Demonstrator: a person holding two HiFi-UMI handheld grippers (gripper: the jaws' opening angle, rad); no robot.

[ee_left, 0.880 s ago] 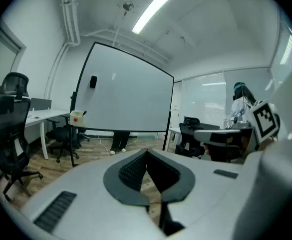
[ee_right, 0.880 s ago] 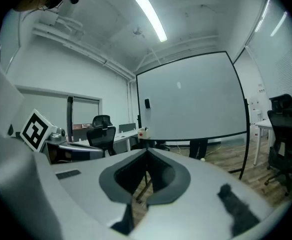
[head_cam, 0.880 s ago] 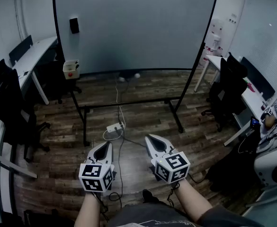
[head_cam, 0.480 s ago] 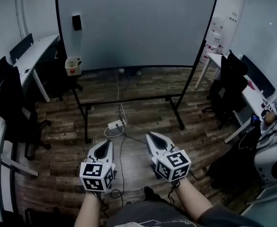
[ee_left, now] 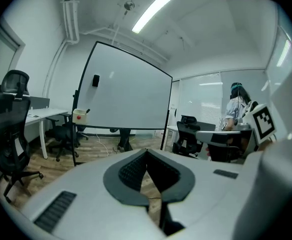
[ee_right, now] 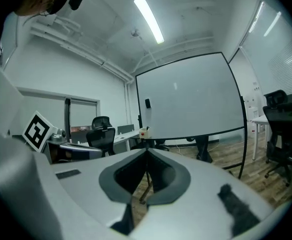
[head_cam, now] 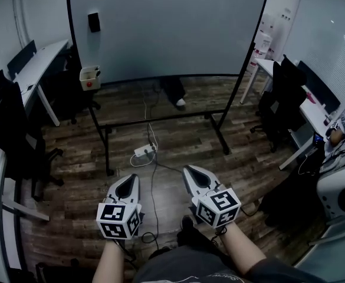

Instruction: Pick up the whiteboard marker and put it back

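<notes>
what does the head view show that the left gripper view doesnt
Only the head view: the left gripper and the right gripper side by side over the wooden floor, and the power strip with its cables below the board.

Only the left gripper view: the ceiling light, and that gripper's jaws close up, shut with nothing between them.

Both: the whiteboard, the small box at its left post, and someone's legs behind the board.
</notes>
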